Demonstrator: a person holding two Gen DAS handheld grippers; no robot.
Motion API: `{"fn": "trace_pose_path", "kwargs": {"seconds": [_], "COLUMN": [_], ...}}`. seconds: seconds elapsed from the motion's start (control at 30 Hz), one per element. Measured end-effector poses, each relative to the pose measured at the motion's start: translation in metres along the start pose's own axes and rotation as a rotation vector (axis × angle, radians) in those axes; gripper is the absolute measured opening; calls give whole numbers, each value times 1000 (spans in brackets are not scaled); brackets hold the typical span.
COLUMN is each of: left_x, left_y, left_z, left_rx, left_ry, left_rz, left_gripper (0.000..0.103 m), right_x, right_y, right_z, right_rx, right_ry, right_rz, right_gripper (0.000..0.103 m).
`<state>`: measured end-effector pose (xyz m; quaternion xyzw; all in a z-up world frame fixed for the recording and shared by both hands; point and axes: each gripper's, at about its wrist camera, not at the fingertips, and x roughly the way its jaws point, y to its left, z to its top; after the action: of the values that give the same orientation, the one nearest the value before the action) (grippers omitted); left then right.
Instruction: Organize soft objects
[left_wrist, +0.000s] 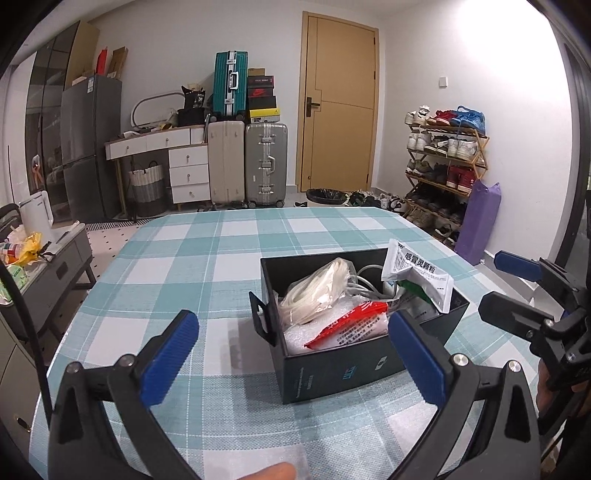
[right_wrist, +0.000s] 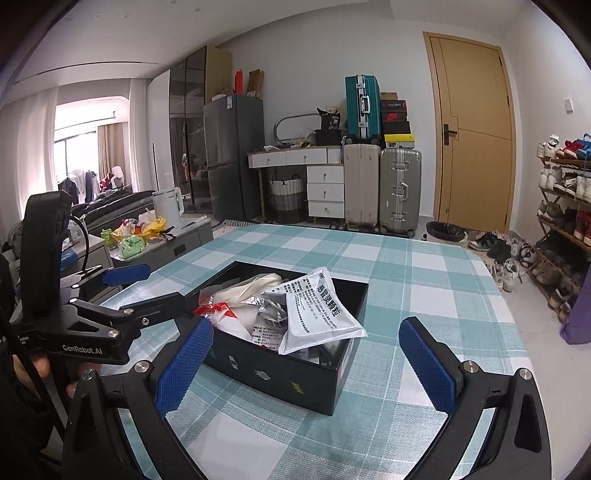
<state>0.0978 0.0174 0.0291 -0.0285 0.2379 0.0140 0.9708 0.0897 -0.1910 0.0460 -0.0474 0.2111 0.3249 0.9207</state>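
A black open box (left_wrist: 343, 365) stands on the checked tablecloth (left_wrist: 177, 258), filled with soft items. Inside lie a cream plastic bag (left_wrist: 317, 291), a red-and-white packet (left_wrist: 354, 321), bubble wrap (left_wrist: 306, 336) and a silver-white sachet (left_wrist: 417, 277) that leans over the far right rim. My left gripper (left_wrist: 293, 356) is open, its fingers straddling the box's near left corner without touching anything. My right gripper (right_wrist: 306, 363) is open too, just in front of the box (right_wrist: 280, 373) with the sachet (right_wrist: 317, 314) on top. Each gripper appears in the other's view: right gripper (left_wrist: 506, 291), left gripper (right_wrist: 147, 286).
A grey side table (left_wrist: 62, 266) with a yellow bag and a white kettle stands left of the table. Suitcases (left_wrist: 247, 166), a wooden door (left_wrist: 340, 110), a shoe rack (left_wrist: 443, 166) and a purple bag (left_wrist: 480, 221) line the far wall and right side.
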Motion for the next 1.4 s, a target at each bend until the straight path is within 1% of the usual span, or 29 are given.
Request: {"fn": "trace_pose_path", "kwargs": {"seconds": [0.33, 0.63, 0.97, 1.4], "left_x": [4, 0, -2, -2], "left_y": [-1, -3, 5, 2], "left_z": [-6, -5, -7, -7], "left_rx": [-5, -1, -28, -20], "left_ry": [-19, -39, -55, -55], "left_rz": [5, 37, 35, 36], "left_gripper": [103, 103, 103, 103], "right_x": [-2, 0, -2, -3], "right_y": [-2, -2, 0, 0], "right_z": [-8, -12, -15, -15], "right_rx": [2, -2, -13, -13], "right_ry": [-15, -36, -72, -73], "right_rz": [-19, -25, -29, -29], "right_gripper": [102, 102, 102, 102]}}
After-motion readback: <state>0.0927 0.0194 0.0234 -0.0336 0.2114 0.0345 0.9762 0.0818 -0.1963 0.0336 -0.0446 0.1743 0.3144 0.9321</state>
